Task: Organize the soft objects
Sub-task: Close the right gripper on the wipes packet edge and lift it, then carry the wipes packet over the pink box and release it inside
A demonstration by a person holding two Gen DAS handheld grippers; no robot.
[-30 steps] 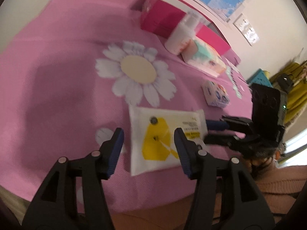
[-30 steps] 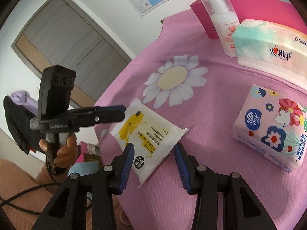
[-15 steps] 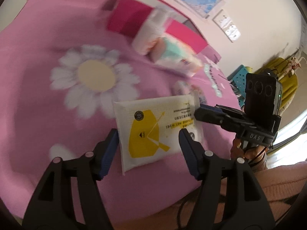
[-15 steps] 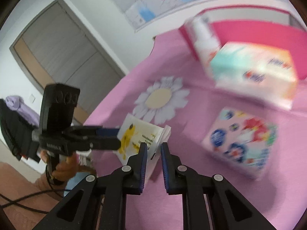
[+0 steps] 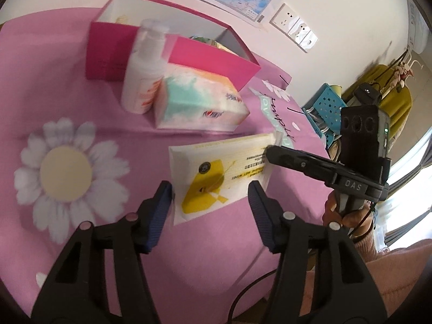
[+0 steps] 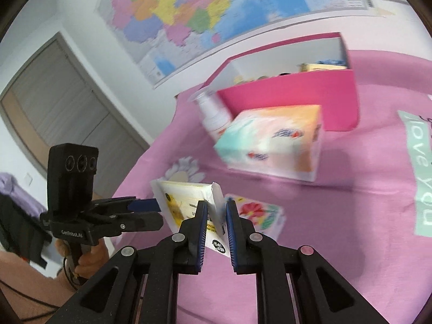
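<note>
Pink daisy cloth (image 5: 81, 113) covers table. Right gripper (image 6: 216, 210) clamped on wet-wipes pack (image 5: 216, 172), corner lifted off cloth. Left gripper (image 5: 209, 189) spread wide, near pack, holding nothing. Step: transport. Next, likely: carry to pink box (image 6: 291, 100) at far side, release inside.

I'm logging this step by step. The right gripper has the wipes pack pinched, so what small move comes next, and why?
Probably carry the wipes pack toward the open pink box: the right gripper is shut on its edge, and the left gripper is open and holds nothing.
</note>
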